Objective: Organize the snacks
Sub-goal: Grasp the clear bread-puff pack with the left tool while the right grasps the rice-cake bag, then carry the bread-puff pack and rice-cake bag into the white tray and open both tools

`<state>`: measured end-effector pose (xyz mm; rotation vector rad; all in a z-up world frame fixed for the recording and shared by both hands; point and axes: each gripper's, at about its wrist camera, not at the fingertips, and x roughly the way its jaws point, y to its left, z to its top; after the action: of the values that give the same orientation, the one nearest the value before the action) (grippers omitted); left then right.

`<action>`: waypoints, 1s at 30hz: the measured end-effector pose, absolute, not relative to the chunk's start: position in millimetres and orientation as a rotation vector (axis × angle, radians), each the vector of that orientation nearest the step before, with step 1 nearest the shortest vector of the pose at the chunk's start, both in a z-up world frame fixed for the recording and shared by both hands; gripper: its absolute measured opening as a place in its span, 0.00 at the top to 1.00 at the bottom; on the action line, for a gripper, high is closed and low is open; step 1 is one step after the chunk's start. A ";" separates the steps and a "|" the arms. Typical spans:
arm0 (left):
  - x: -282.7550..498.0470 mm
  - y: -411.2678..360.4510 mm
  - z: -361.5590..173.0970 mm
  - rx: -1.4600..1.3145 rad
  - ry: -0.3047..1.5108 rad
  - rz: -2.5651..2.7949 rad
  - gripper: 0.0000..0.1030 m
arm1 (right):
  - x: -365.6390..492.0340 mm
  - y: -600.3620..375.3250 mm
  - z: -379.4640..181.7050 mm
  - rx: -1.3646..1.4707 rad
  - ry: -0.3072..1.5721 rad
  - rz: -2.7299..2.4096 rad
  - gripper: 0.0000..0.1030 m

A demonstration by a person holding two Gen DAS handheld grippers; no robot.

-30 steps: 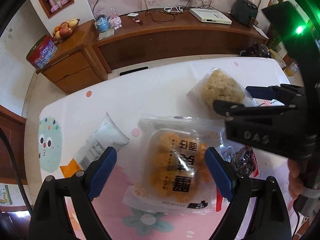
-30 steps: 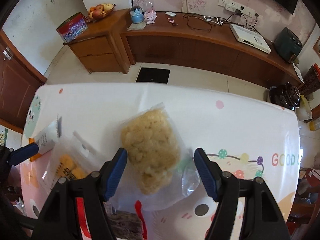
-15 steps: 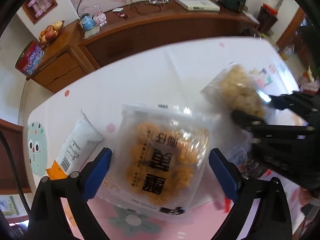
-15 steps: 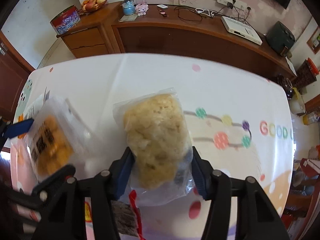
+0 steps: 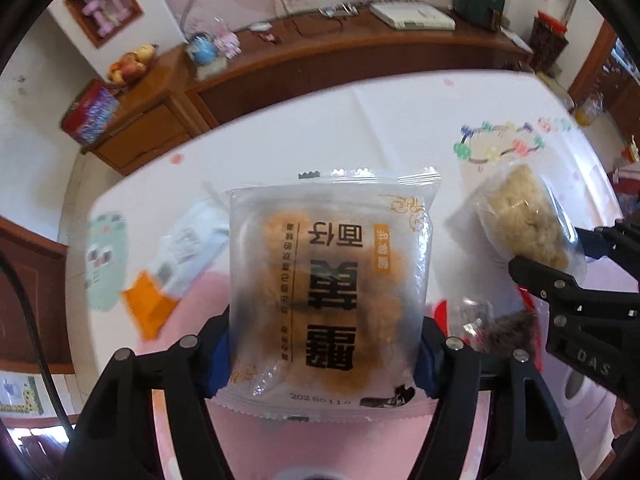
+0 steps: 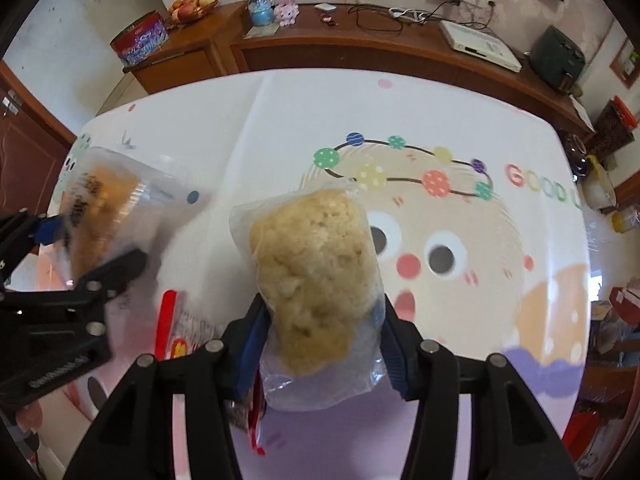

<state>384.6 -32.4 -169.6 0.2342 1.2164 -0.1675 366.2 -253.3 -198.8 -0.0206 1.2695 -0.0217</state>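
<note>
Both packets have come up off the bench since a second ago! Left hand-held gripper (image 5: pixel 324 354) clamps the orange snack pack (image 5: pixel 330 280); right hand-held gripper (image 6: pixel 320 344) pinches the pale snack bag (image 6: pixel 316 276) at its six o'clock end. Slick film could slip free.

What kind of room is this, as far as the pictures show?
Most likely a living or dining room in a home: a table with a cartoon-print cloth, a long wooden sideboard holding a fruit bowl and a set-top box, and floral wallpaper.
</note>
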 end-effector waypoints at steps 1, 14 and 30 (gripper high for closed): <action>378.9 -28.9 -160.4 0.230 1.204 -0.158 0.33 | 359.5 -253.6 -188.7 -0.006 1.252 -0.029 0.50; 229.6 38.4 -24.3 0.119 1.079 -0.087 0.31 | 232.4 -214.3 -54.9 0.046 1.069 0.049 0.50; 59.7 62.9 6.4 -0.050 0.926 -0.111 0.27 | 83.2 -158.5 4.4 0.100 0.901 0.241 0.49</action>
<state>59.7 62.9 6.4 -0.0500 0.9260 -0.1109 83.2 -158.5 4.4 0.1004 0.9005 0.2410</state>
